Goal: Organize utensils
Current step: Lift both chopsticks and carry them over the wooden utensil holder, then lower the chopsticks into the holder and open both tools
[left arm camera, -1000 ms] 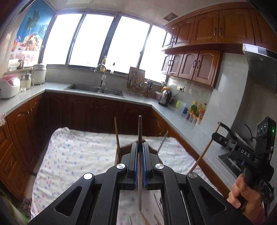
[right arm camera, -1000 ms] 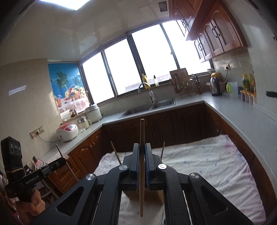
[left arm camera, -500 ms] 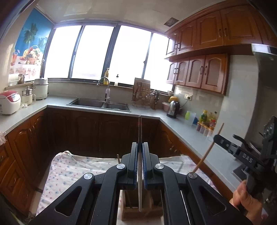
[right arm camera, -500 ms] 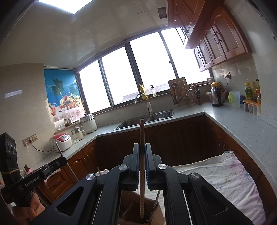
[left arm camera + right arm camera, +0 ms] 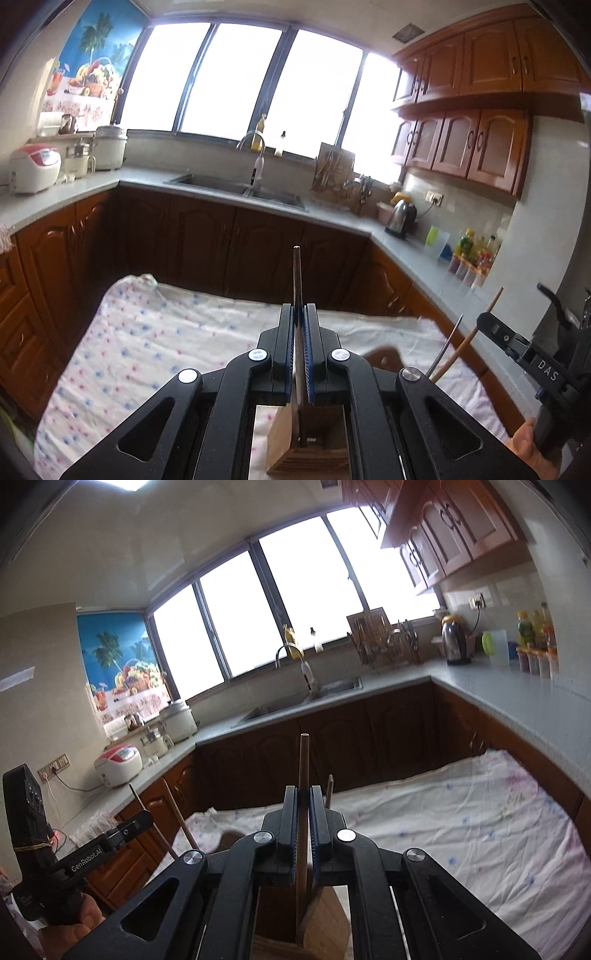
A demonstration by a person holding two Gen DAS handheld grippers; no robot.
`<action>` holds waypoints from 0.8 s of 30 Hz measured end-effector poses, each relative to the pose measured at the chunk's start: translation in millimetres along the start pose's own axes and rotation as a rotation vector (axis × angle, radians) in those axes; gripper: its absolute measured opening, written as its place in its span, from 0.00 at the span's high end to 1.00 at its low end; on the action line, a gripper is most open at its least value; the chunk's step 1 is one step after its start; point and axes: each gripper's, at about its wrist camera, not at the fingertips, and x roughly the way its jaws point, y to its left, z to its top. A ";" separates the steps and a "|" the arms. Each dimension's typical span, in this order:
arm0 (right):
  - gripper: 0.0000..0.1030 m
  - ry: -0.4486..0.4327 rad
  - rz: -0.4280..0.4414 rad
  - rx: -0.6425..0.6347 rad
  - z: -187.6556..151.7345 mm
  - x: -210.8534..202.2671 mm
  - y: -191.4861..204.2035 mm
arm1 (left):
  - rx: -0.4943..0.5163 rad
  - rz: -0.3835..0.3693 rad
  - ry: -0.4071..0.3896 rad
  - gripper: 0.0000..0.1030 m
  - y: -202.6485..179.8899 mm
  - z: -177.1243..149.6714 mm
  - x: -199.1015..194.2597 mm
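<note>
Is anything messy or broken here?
Nothing looks broken or spilled. The left gripper holds a thin utensil upright over the wooden holder; the right gripper holds a wooden stick. The flowery cloth is just wrinkled.

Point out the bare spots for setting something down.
Free: the flowered cloth left of the wooden holder, and its right stretch below the counter. Crowded: the holder itself, under both hand-held grippers.

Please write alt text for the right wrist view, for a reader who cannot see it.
The right gripper is shut on an upright wooden chopstick, its lower end over a wooden utensil holder on a floral tablecloth. The left gripper shows at left, before kitchen counters and bright windows.
</note>
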 end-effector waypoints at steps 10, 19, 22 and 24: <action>0.94 0.044 -0.014 0.009 -4.0 6.2 -6.1 | 0.014 0.013 0.051 0.97 8.6 -2.4 13.7; 0.94 0.057 -0.014 0.021 -3.5 9.0 -5.7 | 0.009 0.021 0.069 0.96 9.8 -2.7 9.8; 0.89 0.061 -0.012 0.026 -3.4 10.3 -7.3 | 0.009 0.021 0.070 0.96 10.2 -3.0 8.8; 0.89 0.061 -0.004 0.038 -2.5 9.9 -9.1 | 0.010 0.022 0.075 0.95 10.2 -2.8 9.0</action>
